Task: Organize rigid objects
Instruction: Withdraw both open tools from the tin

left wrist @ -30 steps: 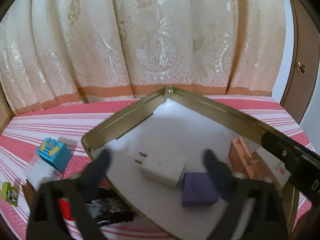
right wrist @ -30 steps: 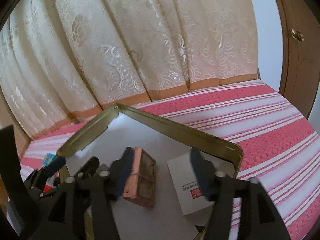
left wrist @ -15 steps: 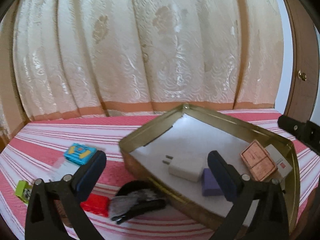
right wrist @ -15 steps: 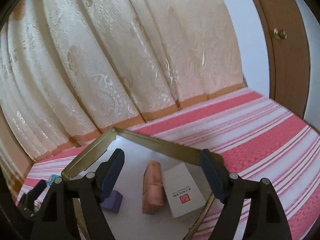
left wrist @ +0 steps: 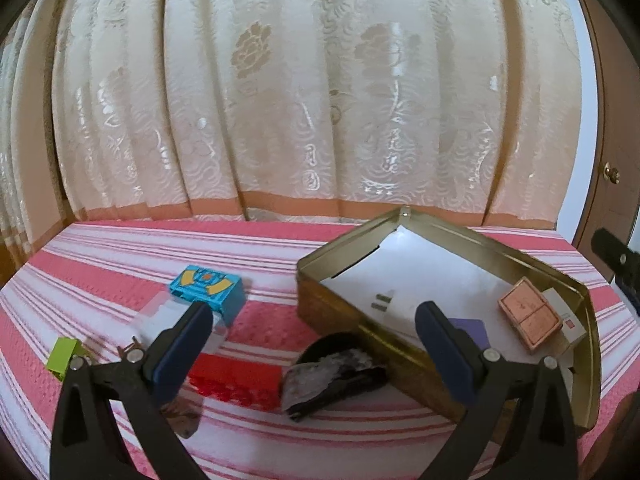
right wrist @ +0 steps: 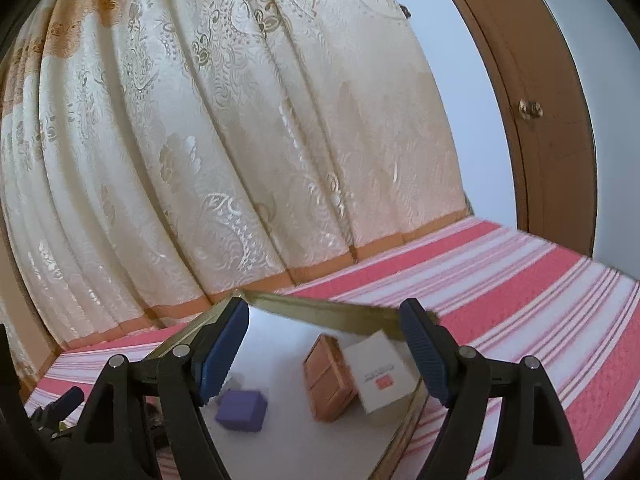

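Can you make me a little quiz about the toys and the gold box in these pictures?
1. True or false: the purple block lies inside the gold tin.
2. Which lies outside the tin? A) pink box B) blue box C) white charger
3. Fill in: both the left gripper and the right gripper are ____ and hold nothing.

Key: 1 true; 2 B; 3 open.

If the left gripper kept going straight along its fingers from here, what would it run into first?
Probably the red block and the black-and-grey object lying on the striped cloth between the open left gripper's fingers, just outside the gold tin's near wall. Depth is uncertain; aimed slightly higher, it would meet that wall.
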